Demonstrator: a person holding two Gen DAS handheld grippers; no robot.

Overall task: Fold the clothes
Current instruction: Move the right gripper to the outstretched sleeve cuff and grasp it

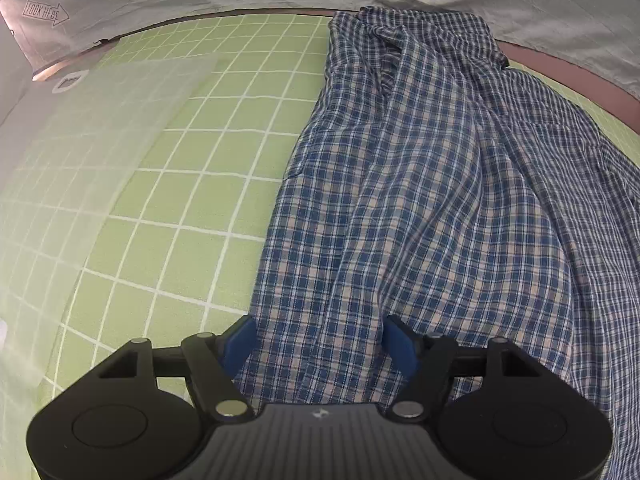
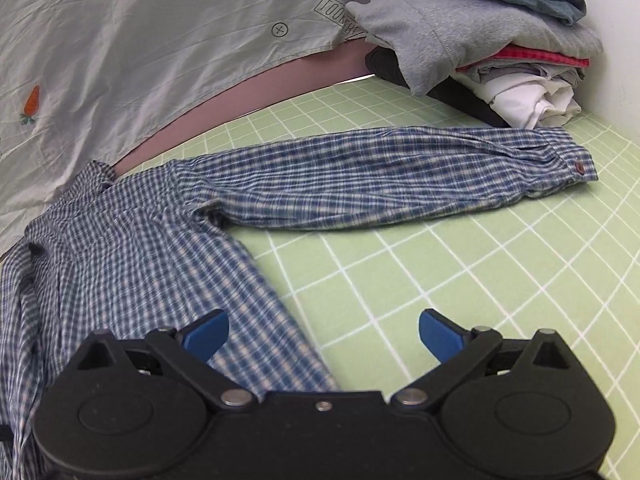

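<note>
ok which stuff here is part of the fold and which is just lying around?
In the job:
plaid shirt
its sleeve
left gripper
right gripper

Lying about:
clothes pile
grey sheet
clear sheet
green mat

Your left gripper (image 1: 318, 344) sits over the plaid shirt (image 1: 420, 200), and the cloth bunched between the blue fingers (image 1: 400, 344) hides whether they actually pinch it, so can't tell. The shirt's right side runs off the frame's right edge there. In your right wrist view the shirt's body (image 2: 120, 260) runs off the left edge and under the gripper housing at the bottom. The clothes pile (image 2: 480, 40) at upper right gets cut by the top edge. The translucent sheet (image 1: 100, 140) at left in the left view is hazy, its sticker unreadable.
</note>
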